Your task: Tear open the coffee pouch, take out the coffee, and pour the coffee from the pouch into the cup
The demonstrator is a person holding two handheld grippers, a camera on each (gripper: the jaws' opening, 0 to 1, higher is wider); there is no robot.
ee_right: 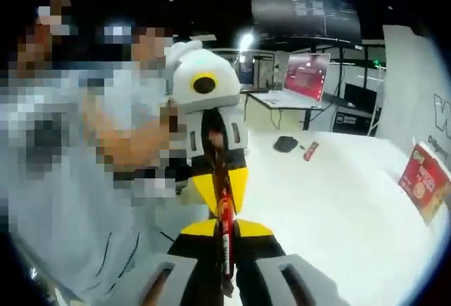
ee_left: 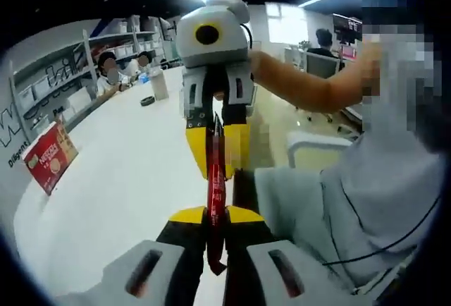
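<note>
— Where's the coffee pouch right now?

— Up in the air between my 2 tools, over the white table [ee_left: 120, 179]. In the left gripper view the coffee pouch [ee_left: 215, 200] runs edge-on as a thin red strip from my left gripper [ee_left: 215, 216] up to my right gripper [ee_left: 218, 126]. Both pairs of yellow jaws are pinched tight onto it, 1 at each end.

— Why hold it stretched like that?

— I judge it sets up the tear: with 2 grips facing each other along the strip, a twist or pull apart should split the top. The right gripper view shows the same thing mirrored, the pouch [ee_right: 225, 225] clamped in my right gripper [ee_right: 227, 234] with my left gripper [ee_right: 220, 179] opposite.

— Is it open yet?

— I can't see a tear; edge-on, it's hard to say.

— And the cup?

— I can't pick one out. There's a red box [ee_left: 51, 156] standing by the table's edge, and a laptop [ee_right: 304, 77] further off.
</note>
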